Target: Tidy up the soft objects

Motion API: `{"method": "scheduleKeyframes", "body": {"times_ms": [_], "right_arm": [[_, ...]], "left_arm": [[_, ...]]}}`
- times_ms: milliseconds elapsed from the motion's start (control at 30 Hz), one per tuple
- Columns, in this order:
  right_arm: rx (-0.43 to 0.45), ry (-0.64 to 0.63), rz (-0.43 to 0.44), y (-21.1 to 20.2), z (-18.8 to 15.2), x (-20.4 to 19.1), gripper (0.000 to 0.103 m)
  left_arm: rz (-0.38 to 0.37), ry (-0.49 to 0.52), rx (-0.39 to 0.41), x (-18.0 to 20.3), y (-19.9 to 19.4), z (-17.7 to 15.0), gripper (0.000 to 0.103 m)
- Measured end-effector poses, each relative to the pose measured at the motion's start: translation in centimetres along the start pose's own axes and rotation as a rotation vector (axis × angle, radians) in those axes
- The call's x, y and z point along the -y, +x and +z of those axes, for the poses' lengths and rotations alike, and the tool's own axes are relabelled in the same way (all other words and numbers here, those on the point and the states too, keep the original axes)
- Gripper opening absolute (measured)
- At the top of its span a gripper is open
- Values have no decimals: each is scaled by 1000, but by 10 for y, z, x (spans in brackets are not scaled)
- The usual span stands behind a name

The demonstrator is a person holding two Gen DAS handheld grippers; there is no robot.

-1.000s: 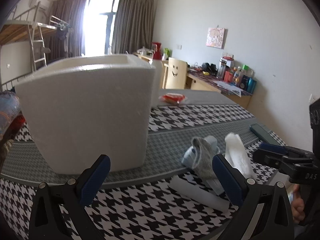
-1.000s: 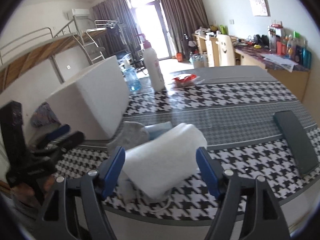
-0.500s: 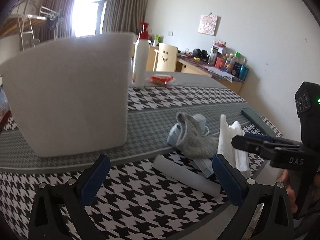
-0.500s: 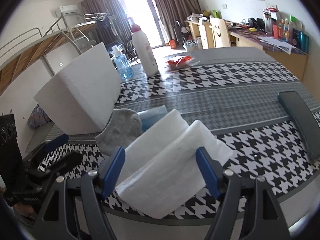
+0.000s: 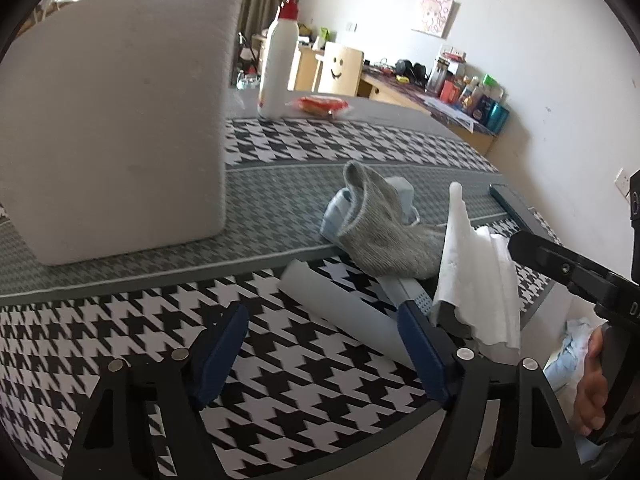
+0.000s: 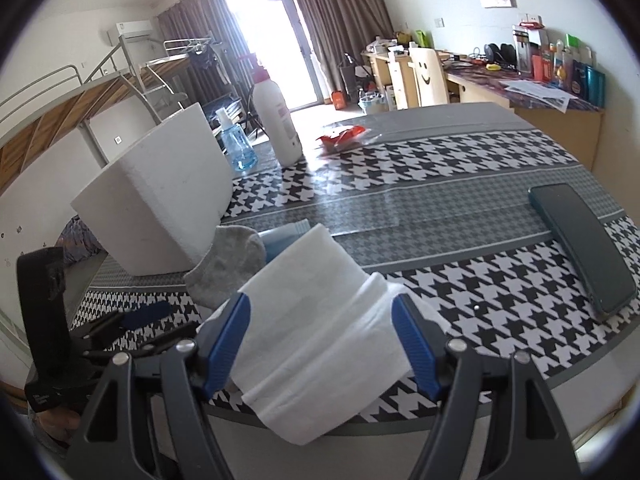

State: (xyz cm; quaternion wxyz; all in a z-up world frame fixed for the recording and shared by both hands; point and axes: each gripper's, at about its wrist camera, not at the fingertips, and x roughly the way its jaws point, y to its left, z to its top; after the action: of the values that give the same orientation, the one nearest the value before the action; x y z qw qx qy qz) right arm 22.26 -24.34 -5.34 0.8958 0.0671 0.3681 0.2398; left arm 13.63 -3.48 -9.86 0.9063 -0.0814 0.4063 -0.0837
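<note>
A grey sock (image 5: 384, 224) lies on a pale blue item (image 5: 332, 212) near the table's front edge; the sock also shows in the right wrist view (image 6: 228, 268). A folded white cloth (image 6: 320, 320) lies between the open fingers of my right gripper (image 6: 320, 344) and hangs over the table edge; it stands up at the right in the left wrist view (image 5: 476, 280). My left gripper (image 5: 324, 356) is open and empty over the houndstooth cloth, left of the pile. A white foam box (image 5: 116, 116) stands behind it.
A white pump bottle (image 5: 278, 64), a red packet (image 5: 322, 105) and a blue spray bottle (image 6: 236, 146) stand at the back of the table. A dark flat case (image 6: 580, 240) lies at the right. A grey tube (image 5: 340, 312) lies near the front edge.
The left gripper has moved right, past the foam box toward the sock pile. The right gripper has come in lower around the white cloth, which now lies flatter between its fingers.
</note>
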Motion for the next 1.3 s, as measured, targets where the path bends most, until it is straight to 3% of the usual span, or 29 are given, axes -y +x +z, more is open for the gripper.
{"method": "scheduleKeyframes", "body": {"times_ms": [133, 267, 433, 667, 1033, 1300], "right_arm": [[7, -3, 2, -4, -1, 1, 77], [16, -1, 3, -8, -3, 3, 77], [20, 8, 4, -9, -5, 9, 77], [6, 19, 13, -9, -13, 10, 77], [-58, 91, 68, 6, -20, 6, 78], [-99, 123, 48, 23, -21, 3, 80]], "left_arm": [[14, -35, -29, 0, 7, 3, 70], [71, -45, -31, 5, 15, 9, 53], [121, -7, -40, 21, 28, 16, 45], [80, -6, -39, 26, 36, 19, 20], [66, 24, 9, 25, 28, 10, 15], [61, 34, 18, 23, 25, 6, 15]]}}
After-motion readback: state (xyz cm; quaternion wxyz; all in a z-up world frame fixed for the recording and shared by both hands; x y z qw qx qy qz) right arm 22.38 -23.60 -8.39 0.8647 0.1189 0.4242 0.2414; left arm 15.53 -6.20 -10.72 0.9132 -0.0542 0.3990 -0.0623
